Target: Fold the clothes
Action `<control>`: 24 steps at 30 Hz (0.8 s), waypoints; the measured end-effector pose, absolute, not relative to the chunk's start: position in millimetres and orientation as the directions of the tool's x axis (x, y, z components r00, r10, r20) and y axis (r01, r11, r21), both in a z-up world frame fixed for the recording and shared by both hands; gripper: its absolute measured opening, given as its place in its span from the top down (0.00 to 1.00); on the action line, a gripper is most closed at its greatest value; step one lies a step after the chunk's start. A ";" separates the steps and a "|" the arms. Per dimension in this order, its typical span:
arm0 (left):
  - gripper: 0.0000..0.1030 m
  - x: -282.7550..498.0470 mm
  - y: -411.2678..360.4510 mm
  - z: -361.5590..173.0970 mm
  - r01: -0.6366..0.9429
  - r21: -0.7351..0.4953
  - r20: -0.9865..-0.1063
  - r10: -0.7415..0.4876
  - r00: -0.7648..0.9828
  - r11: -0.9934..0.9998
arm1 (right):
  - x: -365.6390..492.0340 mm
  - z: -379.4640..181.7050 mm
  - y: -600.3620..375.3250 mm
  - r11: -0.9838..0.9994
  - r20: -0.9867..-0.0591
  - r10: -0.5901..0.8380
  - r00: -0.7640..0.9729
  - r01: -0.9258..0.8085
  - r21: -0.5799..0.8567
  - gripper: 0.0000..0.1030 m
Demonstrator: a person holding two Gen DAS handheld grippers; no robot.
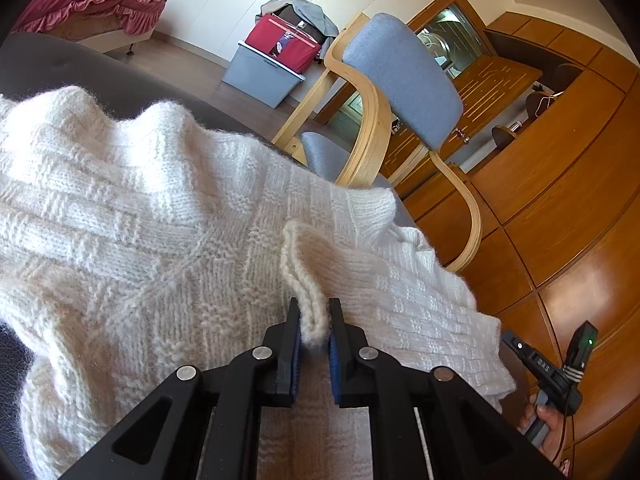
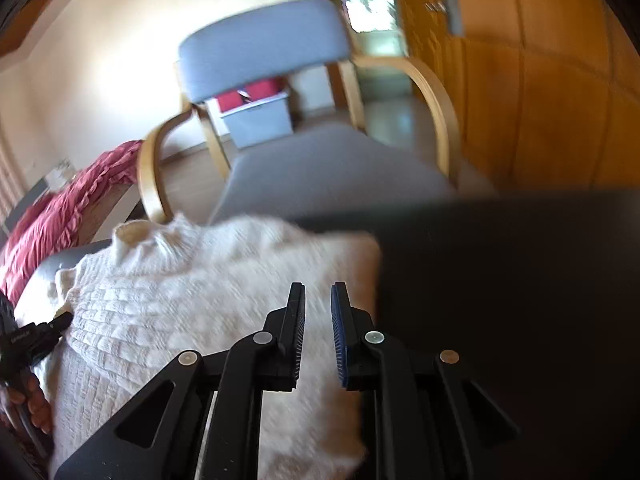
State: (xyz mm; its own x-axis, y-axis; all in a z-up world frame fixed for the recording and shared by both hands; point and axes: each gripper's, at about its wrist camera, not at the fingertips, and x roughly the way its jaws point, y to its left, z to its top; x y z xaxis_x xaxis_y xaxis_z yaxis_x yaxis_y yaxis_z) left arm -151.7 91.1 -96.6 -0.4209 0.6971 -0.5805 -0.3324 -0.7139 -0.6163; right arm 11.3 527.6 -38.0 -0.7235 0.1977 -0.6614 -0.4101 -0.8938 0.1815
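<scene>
The left claw [image 1: 314, 320] was clenched on a folded ribbed edge of the cream knit sweater [image 1: 140, 220], pads pinching the doubled cuff-like rim, which stood up betw. the two fingers. The sweater lay spread over a dark table [image 1: 60, 64], its knit bunched into ridges toward the far side; one hem corner [image 1: 492, 364] hung past the table's rim on the right.

The right claw [image 2: 318, 312] hovered w. nothing betw. its pads, jaws a narrow gap apart, above the sweater's right edge [image 2: 372, 264] where cloth met bare dark table [image 2: 500, 300]. That view was blurred. The stretch of table to the right of the sweater lay bare, giving open room on that side. In the left wrist view the right claw's body and the hand [image 1: 550, 424] gripping it showed low right, off the table's edge, clear of the cloth.

Beyond the table stood a blue-padded chair w. bentwood arms [image 1: 400, 80], close to the far rim; wood cabinets [image 1: 560, 200] ran along the right. Farther off: a grey bin w. red bag [image 1: 264, 76] and a bed w. red ruffled cover [image 1: 92, 4], w. open floor betw. them.
</scene>
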 end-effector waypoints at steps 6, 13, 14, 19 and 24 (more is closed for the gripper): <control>0.91 -151.8 92.4 -98.1 -0.332 -0.620 -0.579 0.700 -0.418 -0.711 | -13.8 -64.9 560.5 -0.875 -0.740 0.227 -0.634 -0.466 0.131 0.88; 0.91 -151.3 92.6 -97.9 -0.331 -0.623 -0.578 0.702 -0.416 -0.709 | 40.1 -36.8 545.0 -0.873 -0.660 0.141 -0.738 -0.407 0.269 0.83; 0.91 -151.2 92.5 -97.8 -0.331 -0.624 -0.578 0.703 -0.416 -0.708 | 46.5 -37.4 535.9 -0.883 -0.660 0.112 -0.743 -0.379 0.277 0.83; 0.91 -151.3 92.4 -97.9 -0.327 -0.627 -0.577 0.703 -0.416 -0.708 | 65.1 -61.3 508.3 -0.922 -0.726 0.113 -0.679 -0.344 0.178 0.83; 0.90 -152.8 92.6 -98.0 -0.327 -0.625 -0.578 0.702 -0.415 -0.708 | 76.6 -74.3 530.6 -0.879 -0.738 0.082 -0.670 -0.398 0.264 0.72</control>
State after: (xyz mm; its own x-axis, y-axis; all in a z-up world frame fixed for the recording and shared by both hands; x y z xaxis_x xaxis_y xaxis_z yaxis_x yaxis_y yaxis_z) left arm -152.8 92.6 -98.0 -0.4147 0.7024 -0.5785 -0.3272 -0.7083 -0.6255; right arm 76.6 530.6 -74.3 -0.6702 0.0823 -0.7376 -0.3981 -0.8786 0.2638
